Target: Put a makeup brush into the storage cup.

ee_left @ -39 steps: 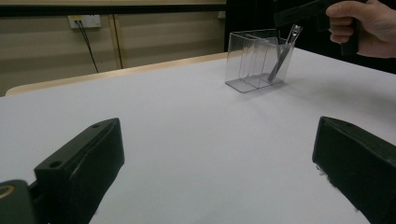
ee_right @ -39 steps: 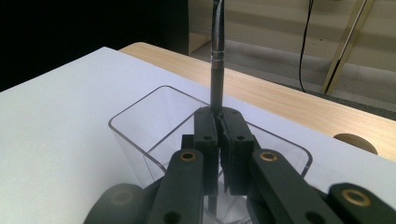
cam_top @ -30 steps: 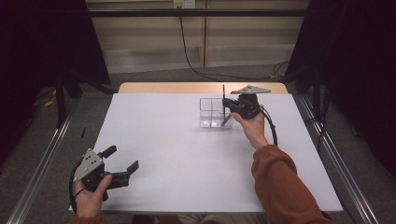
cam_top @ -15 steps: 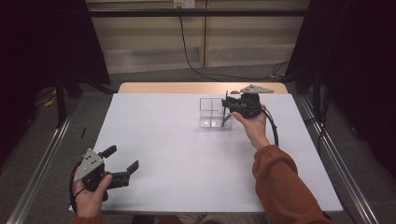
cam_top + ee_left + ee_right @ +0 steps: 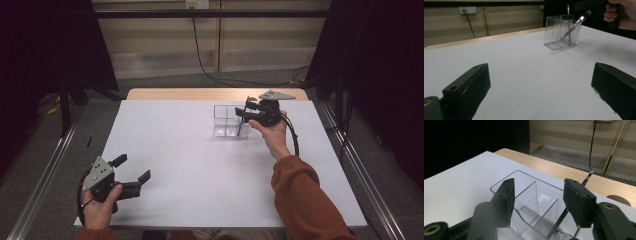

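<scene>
— Since a second ago, what has shifted?

— Both hands have kept their places. Only the right gripper (image 5: 246, 113) has changed: its jaws have just been opening above the clear acrylic organizer (image 5: 228, 121), and nothing is between them.

— Going left to right?

— Left gripper (image 5: 134, 172) rests at the near left of the white table (image 5: 200, 165), jaws wide apart, holding nothing. Well apart from it, toward the far edge, stands the organizer, split by clear dividers. A makeup brush (image 5: 574, 25) leans in one compartment, bristle tip above the rim; the other compartments look empty. A thin upright stem also shows behind it, too small to name.

— Risks?

— I'd judge the open pads (image 5: 579, 205) hang just over the rim, so a careless withdrawal could clip the brush handle or tip the light organizer.
</scene>
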### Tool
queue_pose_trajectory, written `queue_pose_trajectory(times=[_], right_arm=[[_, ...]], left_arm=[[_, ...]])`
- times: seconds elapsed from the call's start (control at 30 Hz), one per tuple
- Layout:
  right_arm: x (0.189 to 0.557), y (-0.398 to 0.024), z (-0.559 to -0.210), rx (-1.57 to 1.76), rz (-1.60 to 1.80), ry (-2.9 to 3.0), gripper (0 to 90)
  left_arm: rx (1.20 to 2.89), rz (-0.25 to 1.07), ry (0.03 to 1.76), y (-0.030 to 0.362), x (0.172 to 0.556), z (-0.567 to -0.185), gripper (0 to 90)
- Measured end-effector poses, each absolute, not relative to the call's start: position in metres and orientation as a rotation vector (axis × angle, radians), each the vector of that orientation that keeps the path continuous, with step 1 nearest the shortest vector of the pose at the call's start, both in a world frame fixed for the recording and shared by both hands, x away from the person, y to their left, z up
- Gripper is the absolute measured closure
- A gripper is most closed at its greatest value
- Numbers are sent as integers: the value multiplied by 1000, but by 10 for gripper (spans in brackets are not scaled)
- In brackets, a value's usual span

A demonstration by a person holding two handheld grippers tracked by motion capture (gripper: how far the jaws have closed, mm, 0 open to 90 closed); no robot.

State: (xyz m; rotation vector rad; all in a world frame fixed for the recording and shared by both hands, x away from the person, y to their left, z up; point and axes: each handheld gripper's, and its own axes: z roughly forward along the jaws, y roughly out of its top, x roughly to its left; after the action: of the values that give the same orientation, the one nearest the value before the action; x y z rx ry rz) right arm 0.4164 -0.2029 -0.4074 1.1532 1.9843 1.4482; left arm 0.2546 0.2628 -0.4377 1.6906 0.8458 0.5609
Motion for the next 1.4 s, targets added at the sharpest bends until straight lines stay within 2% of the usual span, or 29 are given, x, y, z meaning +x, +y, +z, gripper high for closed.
queue_pose_trajectory(times=[0.23, 0.37, 0.63, 1.4], right_arm=[[415, -205, -406, 1164, 1469, 1971, 268], [414, -205, -407, 1177, 1460, 1959, 139], [408, -204, -405, 1165, 1456, 1947, 14], [377, -225, -403, 1157, 1432, 1923, 23]], left_arm=[[1687, 556, 851, 263, 256, -438, 22], [1690, 557, 849, 263, 256, -438, 22], [1693, 560, 842, 263, 255, -438, 22], [1690, 567, 842, 265, 252, -438, 22]])
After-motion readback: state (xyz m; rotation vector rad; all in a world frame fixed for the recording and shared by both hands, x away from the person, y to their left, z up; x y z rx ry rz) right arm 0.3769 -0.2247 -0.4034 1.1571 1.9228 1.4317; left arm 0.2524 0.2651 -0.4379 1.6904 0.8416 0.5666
